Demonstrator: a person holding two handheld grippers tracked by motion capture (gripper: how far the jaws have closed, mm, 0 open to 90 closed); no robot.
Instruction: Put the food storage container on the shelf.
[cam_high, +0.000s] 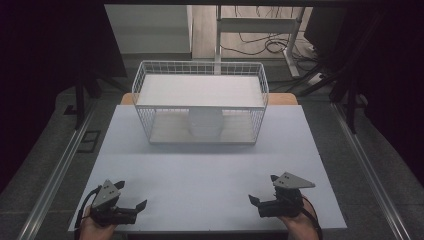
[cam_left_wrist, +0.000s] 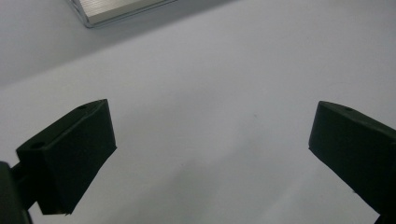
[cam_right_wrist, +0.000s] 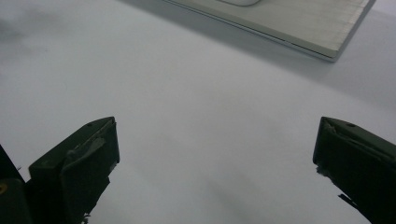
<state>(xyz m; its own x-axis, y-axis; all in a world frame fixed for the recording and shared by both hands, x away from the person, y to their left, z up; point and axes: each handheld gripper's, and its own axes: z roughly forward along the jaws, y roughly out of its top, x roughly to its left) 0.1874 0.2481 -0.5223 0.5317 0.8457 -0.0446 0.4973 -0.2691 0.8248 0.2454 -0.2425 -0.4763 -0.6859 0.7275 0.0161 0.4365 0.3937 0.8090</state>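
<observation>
A white wire rack (cam_high: 200, 100) with a flat top shelf stands at the far middle of the white table (cam_high: 210, 170). On its lower wooden shelf sits a white round object (cam_high: 205, 123). My left gripper (cam_high: 131, 194) rests near the front left corner, open, jaws empty; in the left gripper view its gripper (cam_left_wrist: 210, 140) hangs over bare table. My right gripper (cam_high: 264, 189) is near the front right, open and empty; the right gripper view shows its gripper (cam_right_wrist: 215, 149) above the table, with the rack's base edge (cam_right_wrist: 299, 23) at the top.
A metal rail (cam_high: 55, 170) runs along the left of the table and another rail (cam_high: 370, 170) along the right. Behind the rack are a desk frame (cam_high: 260, 30) and cables (cam_high: 260, 47) on the floor. Open table surface lies between grippers and rack.
</observation>
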